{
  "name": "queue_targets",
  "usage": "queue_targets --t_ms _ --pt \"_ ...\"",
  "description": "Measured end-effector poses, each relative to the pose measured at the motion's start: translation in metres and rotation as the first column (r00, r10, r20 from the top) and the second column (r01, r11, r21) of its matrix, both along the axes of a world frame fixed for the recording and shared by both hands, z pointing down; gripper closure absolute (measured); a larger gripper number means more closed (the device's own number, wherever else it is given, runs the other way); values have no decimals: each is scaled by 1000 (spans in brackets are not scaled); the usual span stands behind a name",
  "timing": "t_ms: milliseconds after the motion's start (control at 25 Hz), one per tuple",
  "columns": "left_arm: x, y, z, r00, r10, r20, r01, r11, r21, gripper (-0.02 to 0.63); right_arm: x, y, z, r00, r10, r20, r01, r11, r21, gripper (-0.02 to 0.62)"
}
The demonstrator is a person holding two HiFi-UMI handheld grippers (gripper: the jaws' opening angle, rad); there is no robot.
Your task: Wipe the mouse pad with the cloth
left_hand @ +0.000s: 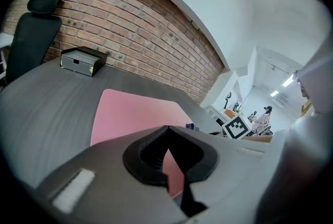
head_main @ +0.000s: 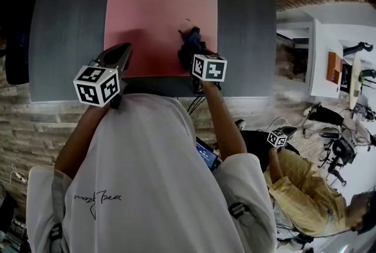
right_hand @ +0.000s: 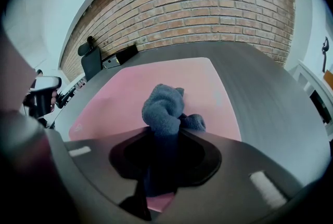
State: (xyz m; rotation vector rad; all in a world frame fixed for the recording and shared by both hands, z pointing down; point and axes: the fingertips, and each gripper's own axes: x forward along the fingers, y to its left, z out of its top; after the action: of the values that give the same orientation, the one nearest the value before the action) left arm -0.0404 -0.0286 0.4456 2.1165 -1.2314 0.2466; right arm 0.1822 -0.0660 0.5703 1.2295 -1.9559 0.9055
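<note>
A pink mouse pad (head_main: 153,17) lies on the dark grey table (head_main: 64,40); it shows too in the left gripper view as the pad (left_hand: 130,114) and in the right gripper view as the pad (right_hand: 130,88). My right gripper (head_main: 192,46) is shut on a bunched blue-grey cloth (right_hand: 164,108), and the cloth (head_main: 191,40) rests on the pad's near right part. My left gripper (head_main: 120,53) hangs over the pad's near left edge, jaws together with nothing between them (left_hand: 165,132).
A black box (left_hand: 82,61) sits at the table's far left corner, and a black office chair (left_hand: 34,25) stands beside it. A brick wall runs behind the table. A second person in a yellow shirt (head_main: 305,187) stands at the lower right.
</note>
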Motion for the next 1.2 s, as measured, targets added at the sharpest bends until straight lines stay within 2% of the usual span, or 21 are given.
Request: queue_targets --t_ms 400,1200 --pt "0 2 -2 1000 9 4 -9 1000 -3 592 -9 17 -2 999 14 32 -14 1000 -5 486" --pt "-3 8 2 1000 25 -2 -25 1000 -6 593 -41 38 2 997 -27 68 29 999 -23 486"
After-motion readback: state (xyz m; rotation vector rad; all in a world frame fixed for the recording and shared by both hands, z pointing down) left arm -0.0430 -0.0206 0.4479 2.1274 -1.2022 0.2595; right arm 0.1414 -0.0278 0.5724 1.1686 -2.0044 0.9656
